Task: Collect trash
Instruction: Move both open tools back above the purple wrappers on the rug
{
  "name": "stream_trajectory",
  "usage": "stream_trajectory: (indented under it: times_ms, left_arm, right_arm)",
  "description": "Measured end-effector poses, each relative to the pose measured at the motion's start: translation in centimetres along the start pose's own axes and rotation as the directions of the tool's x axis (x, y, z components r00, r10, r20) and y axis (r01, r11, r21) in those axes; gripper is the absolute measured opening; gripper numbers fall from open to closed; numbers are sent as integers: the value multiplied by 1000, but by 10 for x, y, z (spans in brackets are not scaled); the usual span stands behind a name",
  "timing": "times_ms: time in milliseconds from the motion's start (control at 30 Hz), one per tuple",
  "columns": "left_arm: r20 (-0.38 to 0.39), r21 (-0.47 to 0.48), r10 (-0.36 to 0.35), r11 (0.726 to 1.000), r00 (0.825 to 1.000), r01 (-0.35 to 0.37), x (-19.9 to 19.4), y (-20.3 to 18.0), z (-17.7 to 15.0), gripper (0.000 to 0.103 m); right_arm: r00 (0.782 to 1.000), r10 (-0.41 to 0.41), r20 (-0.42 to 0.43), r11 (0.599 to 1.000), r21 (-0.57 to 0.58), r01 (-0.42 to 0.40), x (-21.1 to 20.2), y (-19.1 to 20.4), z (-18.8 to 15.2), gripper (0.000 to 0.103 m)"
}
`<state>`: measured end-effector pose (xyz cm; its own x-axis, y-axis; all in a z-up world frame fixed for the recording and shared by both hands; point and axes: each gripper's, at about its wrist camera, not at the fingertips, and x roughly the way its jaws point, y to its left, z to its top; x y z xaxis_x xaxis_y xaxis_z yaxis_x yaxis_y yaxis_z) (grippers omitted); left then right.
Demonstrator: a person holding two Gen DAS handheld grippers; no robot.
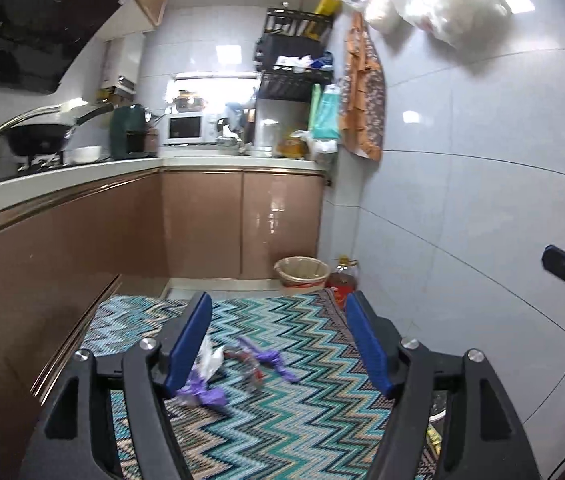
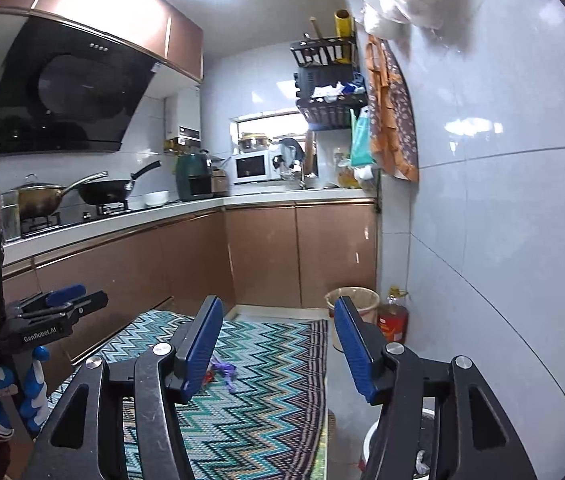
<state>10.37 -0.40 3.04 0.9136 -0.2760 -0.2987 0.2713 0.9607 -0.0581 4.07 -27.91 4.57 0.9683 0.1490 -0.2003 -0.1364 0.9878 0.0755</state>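
Observation:
Trash lies on the zigzag rug (image 1: 282,412): a purple wrapper (image 1: 274,360), a red and clear wrapper (image 1: 248,364), a white crumpled piece (image 1: 208,360) and another purple scrap (image 1: 206,394). My left gripper (image 1: 278,344) is open and empty, held above the trash. My right gripper (image 2: 278,344) is open and empty, higher and further back; the purple trash (image 2: 224,370) shows between its fingers. The left gripper (image 2: 66,300) shows at the left of the right wrist view. A lined waste bin (image 1: 301,272) stands at the far end of the rug.
Brown cabinets (image 1: 62,248) and a counter run along the left and back. A tiled wall (image 1: 482,200) closes the right side. An oil bottle (image 1: 342,280) stands beside the bin. A white container (image 2: 394,440) sits on the floor at lower right.

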Motion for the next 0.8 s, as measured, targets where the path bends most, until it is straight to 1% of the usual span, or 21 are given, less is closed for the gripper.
stream_trajectory:
  times_ms: [133, 300, 433, 600, 800]
  left_arm:
    - [1, -27, 44, 999, 999, -44, -10, 18, -7, 68]
    - [8, -44, 86, 995, 996, -85, -19, 31, -13, 68]
    - [16, -36, 127, 991, 992, -127, -25, 30, -18, 68]
    - [28, -25, 158, 987, 987, -158, -36, 27, -25, 68]
    - [40, -17, 184, 983, 982, -183, -46, 28, -27, 68]
  right_arm:
    - [1000, 20, 5, 1000, -9, -20, -3, 6, -2, 55]
    - [999, 34, 1, 999, -16, -34, -2, 15, -4, 56]
    - [999, 42, -10, 999, -20, -42, -1, 19, -8, 56]
    - [999, 50, -13, 998, -25, -51, -3, 24, -8, 56]
    - [997, 70, -13, 997, -30, -70, 0, 32, -6, 56]
